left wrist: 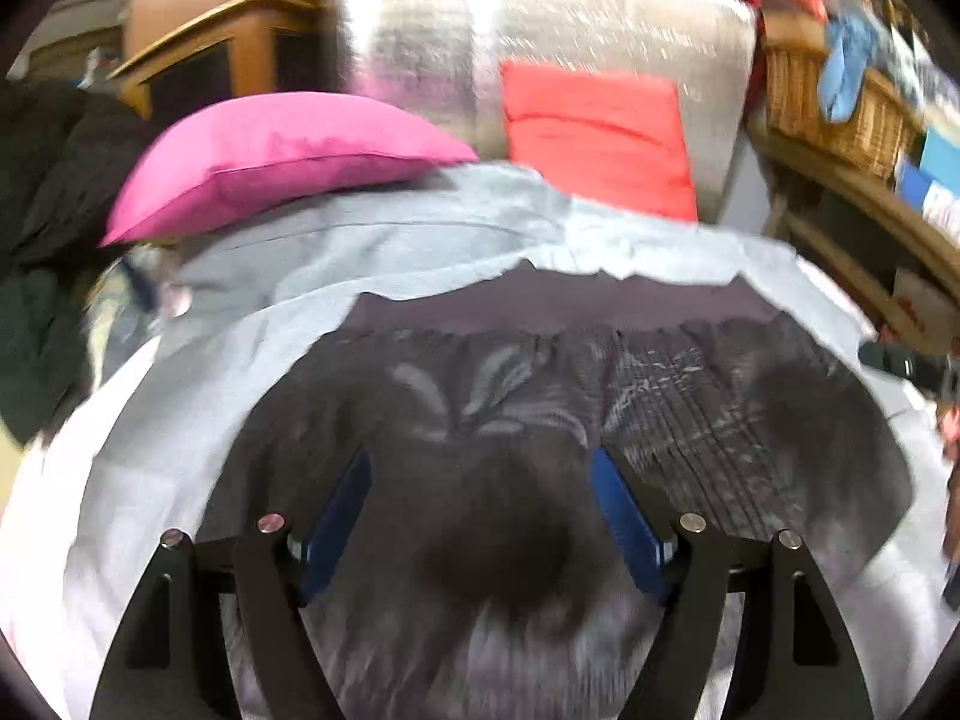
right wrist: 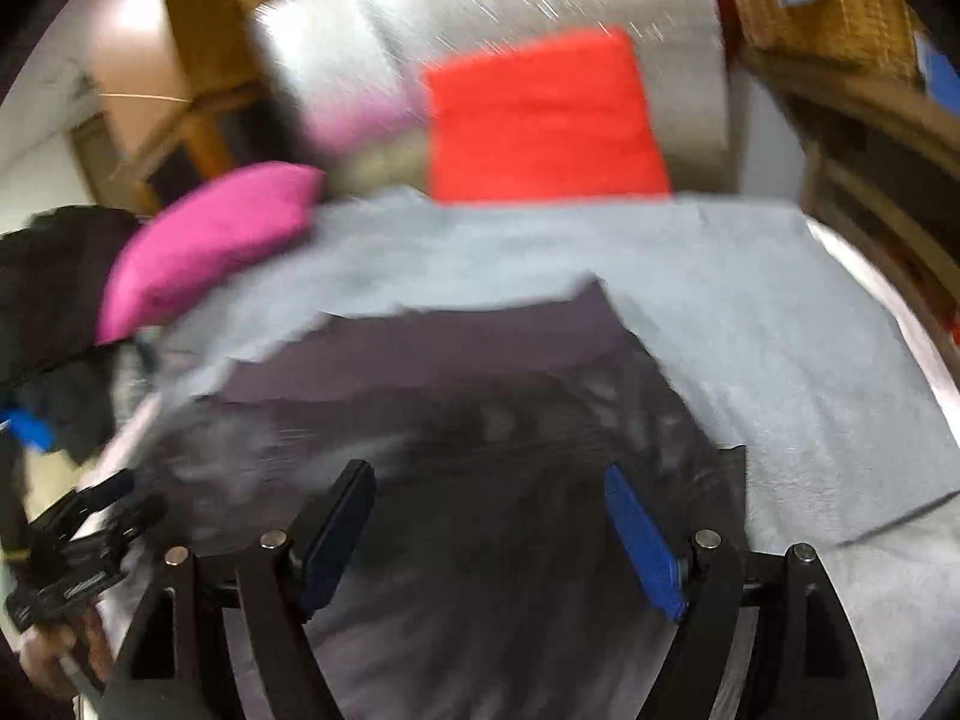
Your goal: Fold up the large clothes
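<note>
A dark garment (left wrist: 540, 396) with a pale leaf print and a gathered waistband (left wrist: 570, 300) lies spread on a light grey sheet (left wrist: 372, 252). My left gripper (left wrist: 479, 462) hovers over its near part, blue pads (left wrist: 624, 516) wide apart, nothing pinched between them. In the right wrist view the same garment (right wrist: 480, 372) fills the middle, blurred. My right gripper (right wrist: 486, 474) stands open above it, and its pads (right wrist: 645, 546) hold no cloth. At the lower left of that view the left gripper (right wrist: 129, 501) shows, carried by a hand (right wrist: 54, 654).
A pink cushion (left wrist: 288, 162) and a red cushion (left wrist: 600, 138) lie at the sheet's far edge against a silvery grey backrest (left wrist: 540, 18). Dark clothes (left wrist: 48, 210) are piled at the left. A wicker basket (left wrist: 840, 114) sits on wooden shelves to the right.
</note>
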### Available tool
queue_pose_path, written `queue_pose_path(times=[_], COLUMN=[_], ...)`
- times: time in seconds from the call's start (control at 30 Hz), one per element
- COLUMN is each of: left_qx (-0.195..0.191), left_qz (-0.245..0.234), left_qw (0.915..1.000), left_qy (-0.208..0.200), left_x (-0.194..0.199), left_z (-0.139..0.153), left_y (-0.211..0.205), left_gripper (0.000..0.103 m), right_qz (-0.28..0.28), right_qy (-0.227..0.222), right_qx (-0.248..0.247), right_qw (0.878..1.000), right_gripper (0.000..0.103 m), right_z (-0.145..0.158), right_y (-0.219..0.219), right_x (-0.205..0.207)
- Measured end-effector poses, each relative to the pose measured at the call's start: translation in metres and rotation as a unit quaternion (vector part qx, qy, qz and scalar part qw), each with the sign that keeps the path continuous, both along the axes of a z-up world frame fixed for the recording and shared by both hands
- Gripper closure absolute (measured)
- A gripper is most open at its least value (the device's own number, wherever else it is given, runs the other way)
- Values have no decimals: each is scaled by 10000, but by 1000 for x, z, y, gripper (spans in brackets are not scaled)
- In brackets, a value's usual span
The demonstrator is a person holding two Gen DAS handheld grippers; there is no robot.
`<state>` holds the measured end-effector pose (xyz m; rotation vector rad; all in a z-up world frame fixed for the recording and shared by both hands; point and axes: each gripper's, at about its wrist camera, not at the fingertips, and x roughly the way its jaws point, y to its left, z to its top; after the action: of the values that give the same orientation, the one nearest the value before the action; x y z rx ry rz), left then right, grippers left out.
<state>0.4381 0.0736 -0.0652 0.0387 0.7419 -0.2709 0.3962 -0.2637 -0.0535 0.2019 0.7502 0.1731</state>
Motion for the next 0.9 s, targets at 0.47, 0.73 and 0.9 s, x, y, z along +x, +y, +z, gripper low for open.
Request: queue_pose_path(times=[0.47, 0.73, 0.9], left_qx=[1099, 783, 1123], left_qz=[262, -38, -83], left_qw=[9922, 9967, 9936], left_qy=[518, -197, 105], left_x=[-26, -58, -49], left_z=[-51, -21, -59], left_y=[-18, -60, -89], left_gripper=[23, 23, 23], right_qz=[-261, -638, -830], right_qy=[367, -62, 195], right_qx=[-1450, -1099, -1583], right_qw=[9884, 9919, 9837], right_gripper=[16, 15, 15], right_z=[-75, -41, -66], right_y=[46, 31, 29], right_x=[-64, -84, -77])
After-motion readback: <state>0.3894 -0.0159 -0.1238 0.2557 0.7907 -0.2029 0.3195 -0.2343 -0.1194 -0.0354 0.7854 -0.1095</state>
